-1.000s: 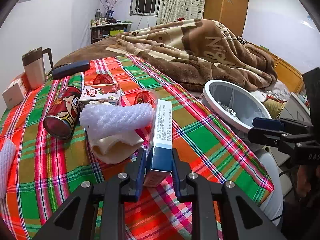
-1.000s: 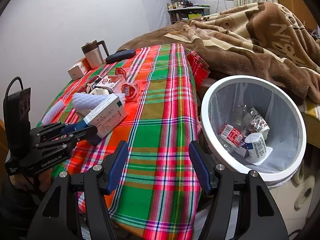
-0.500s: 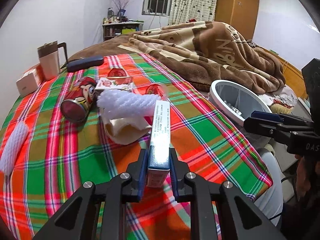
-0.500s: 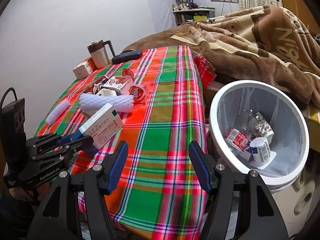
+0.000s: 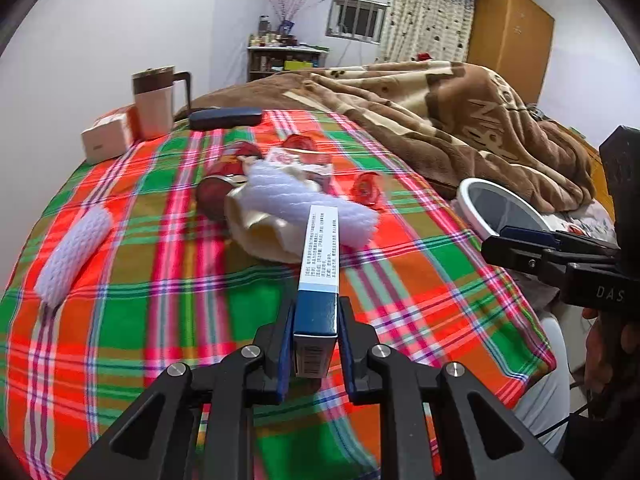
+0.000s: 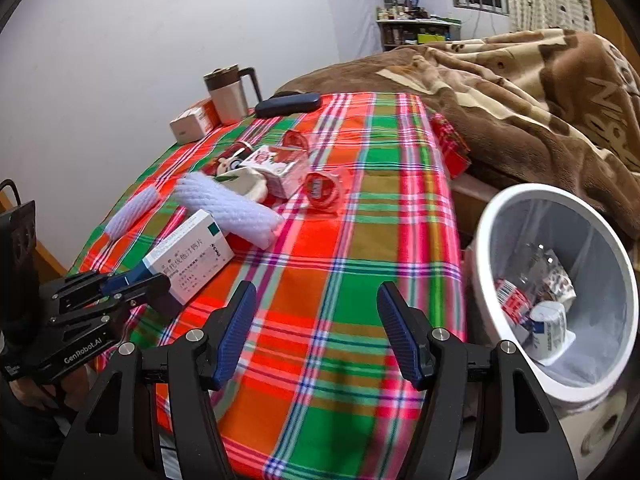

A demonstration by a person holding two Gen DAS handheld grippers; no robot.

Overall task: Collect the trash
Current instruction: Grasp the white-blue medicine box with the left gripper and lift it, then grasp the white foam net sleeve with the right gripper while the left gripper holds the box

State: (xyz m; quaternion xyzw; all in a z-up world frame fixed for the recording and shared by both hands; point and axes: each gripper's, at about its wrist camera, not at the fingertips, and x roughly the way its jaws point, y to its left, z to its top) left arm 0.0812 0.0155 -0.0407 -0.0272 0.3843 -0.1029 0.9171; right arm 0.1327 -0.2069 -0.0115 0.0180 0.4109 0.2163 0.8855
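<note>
My left gripper (image 5: 315, 320) is shut on a white and blue medicine box (image 5: 319, 264) and holds it above the plaid cloth; the box also shows in the right wrist view (image 6: 188, 256). My right gripper (image 6: 316, 332) is open and empty over the cloth's near edge, left of the white trash bin (image 6: 486, 240), which holds several wrappers. On the cloth lie white foam sleeves (image 6: 228, 208), a red can (image 5: 216, 188), a small carton (image 6: 276, 164) and a red cup (image 6: 322, 192).
A mug (image 5: 154, 100), a tissue box (image 5: 106, 140) and a dark case (image 5: 224, 118) stand at the cloth's far edge. A brown blanket (image 5: 440, 112) covers the bed behind. The bin (image 5: 472, 200) sits between cloth and bed.
My left gripper has lifted and drawn back with the medicine box in it. The right gripper has shifted slightly; the bin now sits further right in its view.
</note>
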